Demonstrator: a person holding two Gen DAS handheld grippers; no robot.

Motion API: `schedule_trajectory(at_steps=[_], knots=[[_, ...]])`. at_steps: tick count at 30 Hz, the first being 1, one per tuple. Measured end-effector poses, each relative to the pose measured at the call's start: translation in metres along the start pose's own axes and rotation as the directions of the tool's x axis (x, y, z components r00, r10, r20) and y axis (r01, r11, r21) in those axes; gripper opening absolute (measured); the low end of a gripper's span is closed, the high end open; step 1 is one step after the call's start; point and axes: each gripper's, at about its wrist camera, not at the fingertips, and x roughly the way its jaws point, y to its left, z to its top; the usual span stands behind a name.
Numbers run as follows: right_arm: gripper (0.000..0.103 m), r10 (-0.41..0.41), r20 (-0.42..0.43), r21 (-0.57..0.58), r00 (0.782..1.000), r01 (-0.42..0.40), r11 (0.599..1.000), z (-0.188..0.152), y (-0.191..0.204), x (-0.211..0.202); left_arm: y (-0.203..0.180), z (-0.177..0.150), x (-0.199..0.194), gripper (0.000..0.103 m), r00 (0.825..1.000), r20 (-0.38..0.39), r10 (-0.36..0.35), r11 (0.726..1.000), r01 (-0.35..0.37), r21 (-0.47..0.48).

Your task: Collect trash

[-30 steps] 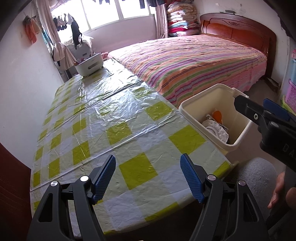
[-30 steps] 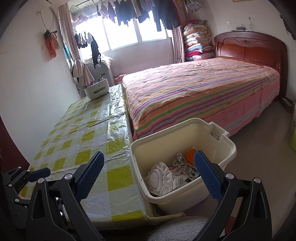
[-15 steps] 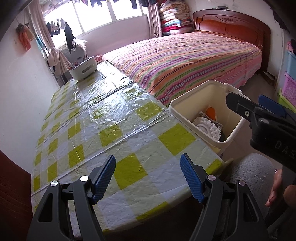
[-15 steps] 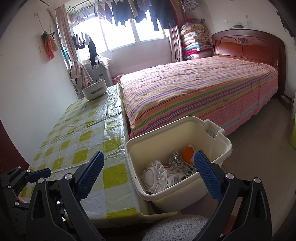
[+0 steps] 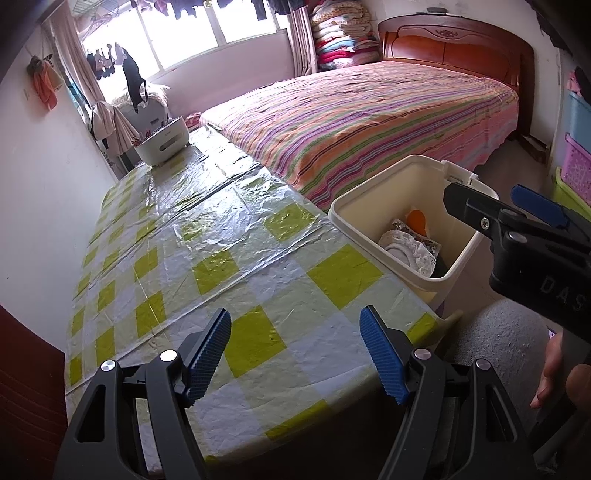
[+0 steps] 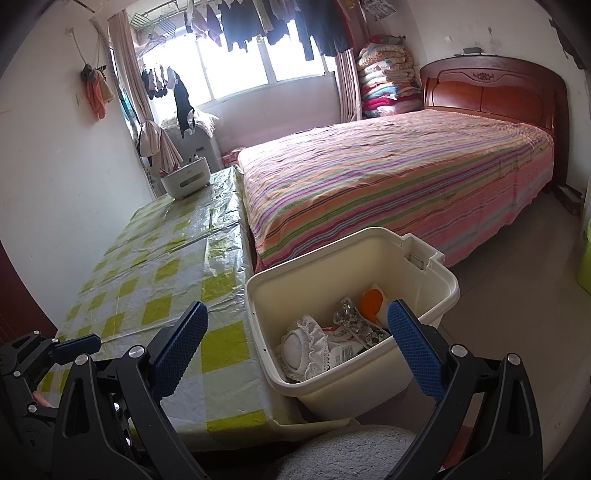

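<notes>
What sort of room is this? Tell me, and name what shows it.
Most likely a home bedroom: a bed with a striped cover and wooden headboard, folded quilts stacked in the corner, and laundry hanging at the window.

— Any writing you can read here?

— Only a little. On the black body of the right claw (image 5: 517,221), at the right edge of the left wrist view, pale capitals read "DAS"; the frame cuts off the rest.

— And in the bin (image 6: 439,291)?

— A white wrapper (image 6: 341,352) in it carries a barcode, with digits too small to read. The small white tub (image 6: 186,179) at the far end of the surface has a faint mark on its side, also unreadable.
</notes>
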Motion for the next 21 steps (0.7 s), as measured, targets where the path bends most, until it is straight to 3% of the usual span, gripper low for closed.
schedule_trajectory(at_steps=[9, 21], knots=[[0.096, -0.001, 0.0, -0.001, 1.0, 0.001, 1.0, -0.0003, 0.0004, -0.0002, -0.0019, 0.0002, -0.0037, 0.07, 0.999, 0.021, -0.029, 1.0, 0.029, 0.001], [0.096, -0.008, -0.004, 0.005, 1.0, 0.008, 1.0, -0.0051, -0.002, -0.0006, -0.0051, -0.0005, -0.0006, 0.07, 1.0, 0.017, 0.023, 1.0, -0.023, 0.019]])
